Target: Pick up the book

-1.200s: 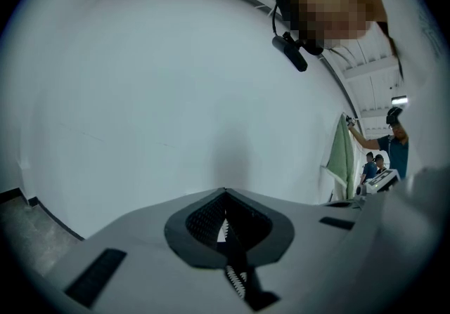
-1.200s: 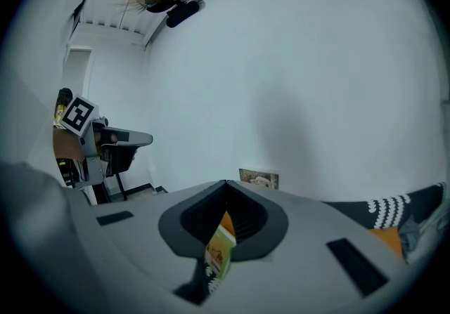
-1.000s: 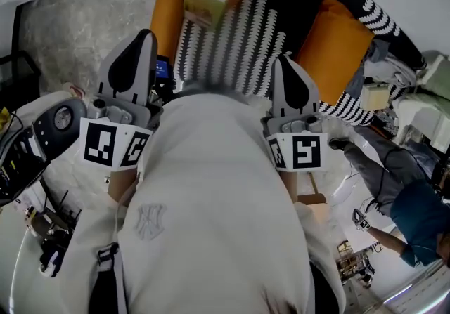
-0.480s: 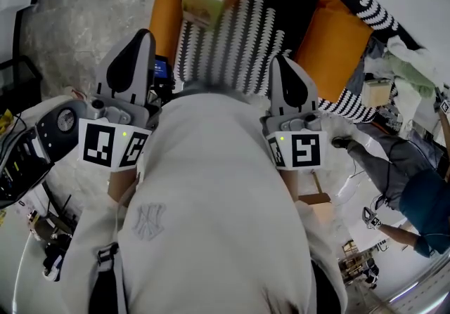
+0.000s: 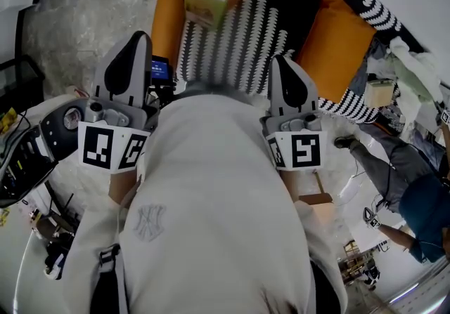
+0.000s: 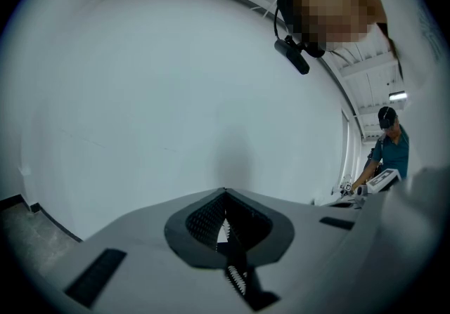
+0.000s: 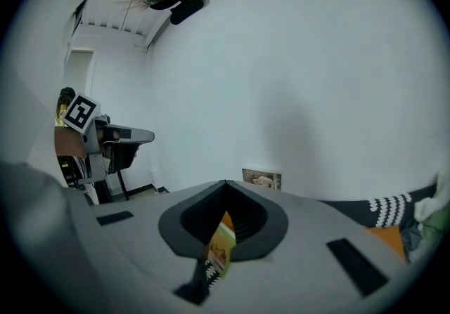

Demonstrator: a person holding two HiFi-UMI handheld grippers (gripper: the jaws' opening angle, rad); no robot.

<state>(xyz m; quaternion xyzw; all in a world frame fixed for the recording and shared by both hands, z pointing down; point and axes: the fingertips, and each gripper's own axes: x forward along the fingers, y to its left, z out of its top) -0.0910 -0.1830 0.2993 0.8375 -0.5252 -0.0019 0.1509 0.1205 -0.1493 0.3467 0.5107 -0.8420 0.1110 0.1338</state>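
The book (image 5: 205, 5), with a green and yellow cover, lies far ahead on a black-and-white patterned cover (image 5: 239, 38), against an orange cushion (image 5: 172, 3). In the right gripper view a strip of the book (image 7: 221, 249) shows through the gap behind the jaws. My left gripper (image 5: 130, 60) and right gripper (image 5: 290, 79) are held close to my chest, both well short of the book and pointing toward it. The left gripper (image 6: 225, 192) has its jaws meeting at the tip with nothing held. The right gripper (image 7: 226, 182) is likewise shut and empty.
A second orange cushion (image 5: 336, 46) lies to the right on the patterned cover. Grey marbled floor (image 5: 77, 17) is at the left. Equipment with cables (image 5: 21, 158) stands by my left side. A person in a teal shirt (image 5: 422, 214) stands at the right. A small picture (image 7: 261, 180) leans on the white wall.
Both grippers stay where they were, still shut. The view has shifted very slightly, and the person at the right edge has moved a little.
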